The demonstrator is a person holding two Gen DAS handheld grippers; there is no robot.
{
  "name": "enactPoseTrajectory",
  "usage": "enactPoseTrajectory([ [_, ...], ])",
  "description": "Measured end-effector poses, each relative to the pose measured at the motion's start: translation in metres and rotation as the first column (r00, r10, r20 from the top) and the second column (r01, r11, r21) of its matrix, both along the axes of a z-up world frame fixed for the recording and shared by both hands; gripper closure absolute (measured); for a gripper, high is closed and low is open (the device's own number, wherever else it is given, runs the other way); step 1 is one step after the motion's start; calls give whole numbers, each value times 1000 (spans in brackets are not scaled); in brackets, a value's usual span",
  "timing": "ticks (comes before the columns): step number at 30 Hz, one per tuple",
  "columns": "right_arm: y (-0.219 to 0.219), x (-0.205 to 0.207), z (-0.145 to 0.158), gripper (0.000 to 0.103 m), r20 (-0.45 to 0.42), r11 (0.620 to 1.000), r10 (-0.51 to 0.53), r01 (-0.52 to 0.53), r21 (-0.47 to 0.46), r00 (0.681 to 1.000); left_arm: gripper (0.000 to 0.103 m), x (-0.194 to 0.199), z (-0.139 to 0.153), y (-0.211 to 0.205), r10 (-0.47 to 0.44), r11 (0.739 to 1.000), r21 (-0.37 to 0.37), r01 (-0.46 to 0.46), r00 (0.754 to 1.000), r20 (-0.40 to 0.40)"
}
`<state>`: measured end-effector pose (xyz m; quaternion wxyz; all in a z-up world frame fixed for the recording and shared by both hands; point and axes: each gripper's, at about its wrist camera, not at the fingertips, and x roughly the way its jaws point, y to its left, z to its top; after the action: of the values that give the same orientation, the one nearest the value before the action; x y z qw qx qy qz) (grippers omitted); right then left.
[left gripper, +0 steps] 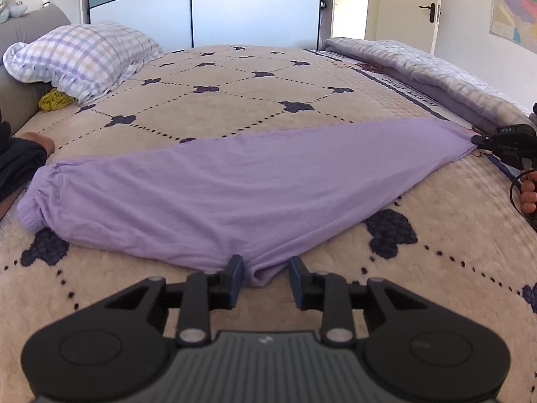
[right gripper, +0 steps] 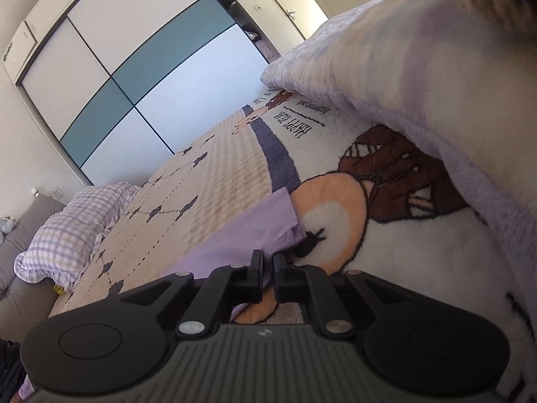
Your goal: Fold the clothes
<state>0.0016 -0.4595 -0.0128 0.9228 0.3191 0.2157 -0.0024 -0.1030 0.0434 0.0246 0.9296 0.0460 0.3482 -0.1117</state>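
A lilac garment (left gripper: pixel 235 194) lies spread across the beige bedspread (left gripper: pixel 235 100), its gathered waistband at the left and one end stretched to the right. My left gripper (left gripper: pixel 265 277) is open, with the garment's near edge lying between its fingers. My right gripper (right gripper: pixel 267 268) is shut on the garment's hem (right gripper: pixel 268 225), over a cartoon print on the blanket. In the left wrist view the right gripper (left gripper: pixel 476 141) pinches the garment's far right tip.
A checked pillow (left gripper: pixel 80 57) lies at the head of the bed beside a grey headboard (left gripper: pixel 20 33). A folded lilac quilt (left gripper: pixel 436 70) lies along the right edge, also in the right wrist view (right gripper: pixel 419 67). A wardrobe (left gripper: pixel 201 10) stands behind. Dark clothing (left gripper: pixel 16 164) is at the left.
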Motion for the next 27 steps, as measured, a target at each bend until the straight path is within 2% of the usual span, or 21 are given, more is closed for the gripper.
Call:
enactPoseTrajectory([
  [4, -2, -1, -3, 83, 1, 1000, 13, -14, 24, 1000, 70, -8, 6, 4, -17, 1000, -20, 16, 1000, -25],
  [6, -2, -1, -4, 69, 15, 998, 35, -36, 44, 999, 70, -14, 11, 9, -17, 999, -43, 16, 1000, -21],
  [8, -2, -2, -5, 62, 30, 996, 54, -56, 65, 998, 64, -18, 19, 12, -8, 998, -59, 9, 1000, 9],
  [9, -1, -2, -5, 62, 33, 996, 55, -57, 64, 998, 53, -17, 25, 13, 5, 998, -70, -2, 999, 32],
  [10, 0, -2, -4, 61, 34, 997, 56, -57, 61, 998, 41, -15, 31, 14, 20, 997, -82, -15, 998, 57],
  [14, 5, 2, -4, 62, 21, 998, 56, -57, 27, 998, 29, 15, 44, 19, 72, 984, -169, -53, 992, 106],
  [16, 6, 3, -5, 72, 10, 999, 39, -39, 16, 999, 28, 33, 35, 21, 137, 983, -132, -127, 988, 72],
  [18, 3, 2, -7, 90, -1, 1000, 11, -11, 29, 1000, 28, 39, 26, 33, 222, 971, -101, -216, 974, 49],
  [20, 1, 1, -8, 91, -1, 999, 2, -2, 40, 1000, 28, 33, 23, 61, 317, 939, -158, -306, 947, 49],
  [21, 1, 1, -8, 91, 1, 999, 2, -2, 40, 1000, 28, 27, 22, 79, 384, 906, -209, -367, 922, 44],
  [24, 2, 0, -8, 91, 7, 999, 2, -2, 38, 1000, 28, 4, 18, 132, 592, 758, -345, -554, 806, 4],
  [25, 1, 0, -8, 91, 9, 999, 3, -4, 40, 1000, 28, -1, 17, 147, 620, 724, -381, -575, 785, -6],
  [27, 1, -1, -8, 89, 11, 999, 5, -6, 44, 1000, 28, -3, 13, 167, 640, 682, -435, -588, 768, -34],
])
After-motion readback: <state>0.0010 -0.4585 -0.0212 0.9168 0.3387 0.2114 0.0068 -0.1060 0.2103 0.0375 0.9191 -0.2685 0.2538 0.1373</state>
